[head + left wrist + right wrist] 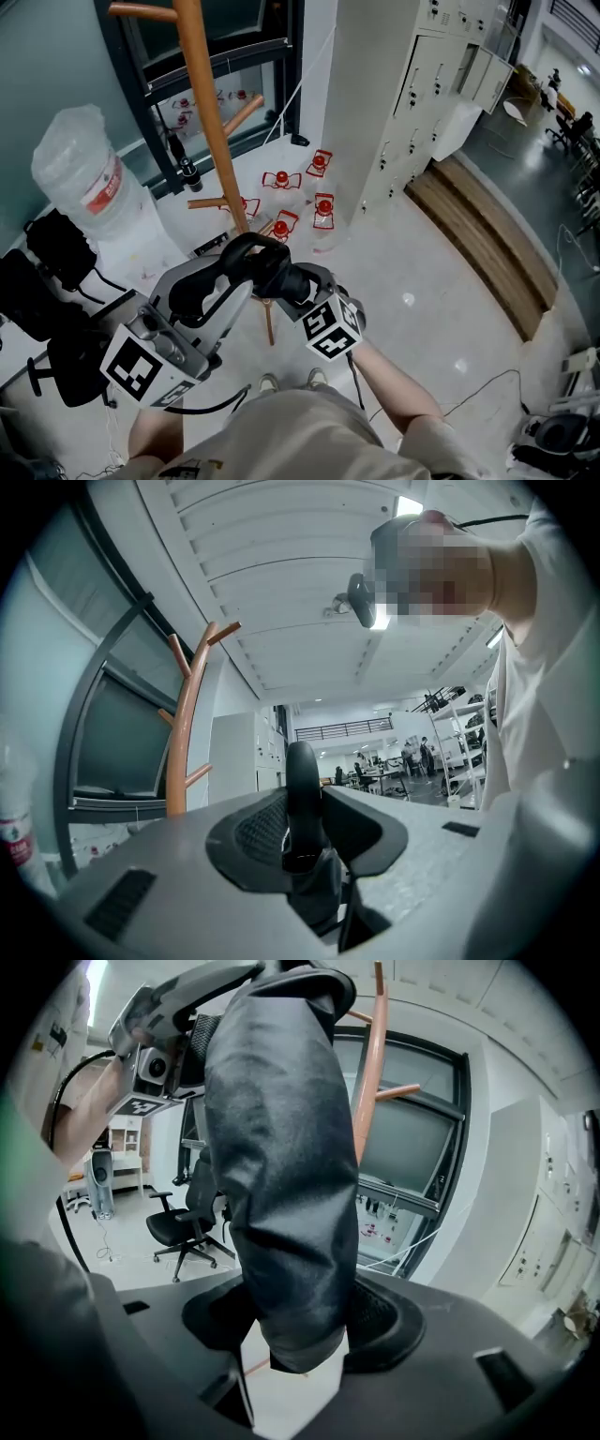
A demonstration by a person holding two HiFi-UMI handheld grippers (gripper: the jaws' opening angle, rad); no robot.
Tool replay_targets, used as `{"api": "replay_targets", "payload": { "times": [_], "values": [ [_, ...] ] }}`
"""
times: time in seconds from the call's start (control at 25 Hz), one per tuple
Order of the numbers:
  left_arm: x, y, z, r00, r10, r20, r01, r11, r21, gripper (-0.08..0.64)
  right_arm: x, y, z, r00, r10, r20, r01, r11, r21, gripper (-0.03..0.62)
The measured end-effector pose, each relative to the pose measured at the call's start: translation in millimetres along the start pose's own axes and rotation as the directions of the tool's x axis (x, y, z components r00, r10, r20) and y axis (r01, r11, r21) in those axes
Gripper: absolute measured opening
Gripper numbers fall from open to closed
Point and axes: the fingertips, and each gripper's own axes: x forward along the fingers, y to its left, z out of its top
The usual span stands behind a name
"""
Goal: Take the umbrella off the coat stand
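The umbrella point(281, 1176), black and folded shut, was carried between both claws in front of the person. It was close to the coat stand point(211, 112) but, as far as the views showed, hung on none of its pegs. Its crook handle point(302, 780) stood between the jaws of the left claw point(305, 841), which were pressed against it. The right claw point(295, 1335) pinched the bundled canopy, with the fabric filling the gap between its pads.

It looked light and stiff along the shaft, but soft and probably slick on the outside. The hard handle seemed the surer place to hold; the grip on the cloth could slide or bunch. Being long, the umbrella would likely swing at its free end if tilted quickly.

Nearest was the stand's orange pole, and a low peg point(204, 202) jutted out just beyond the handle in the head view. That peg seemed the likeliest thing to snag on. A large water bottle point(80, 178) stood on the floor left of the stand. Small red-and-white objects point(300, 192), which I could not identify, lay on the floor behind the stand's base. White lockers point(422, 84) rose to the right, with a wooden step point(487, 239) beyond them. A black office chair point(183, 1227) stood well apart.
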Motion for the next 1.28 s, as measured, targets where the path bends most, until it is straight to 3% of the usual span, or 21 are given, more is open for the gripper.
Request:
{"api": "replay_targets", "payload": {
  "times": [0.24, 0.56, 1.28],
  "values": [
    [2, 7, -15, 0.999, 0.026, -0.028, -0.026, 0.999, -0.019, 0.117, 14, 6, -11, 0.999, 0.044, -0.022, -0.044, 0.999, 0.011, 0.261],
    [3, 13, -30, 0.999, 0.028, -0.047, -0.03, 0.999, -0.034, 0.117, 25, 6, -22, 0.999, 0.034, -0.037, -0.033, 0.999, 0.021, 0.261],
    [15, 18, -28, 0.998, 0.021, -0.063, -0.025, 0.998, -0.062, 0.117, 21, -5, -23, 0.997, 0.036, -0.063, -0.034, 0.999, 0.027, 0.261]
  ]
}}
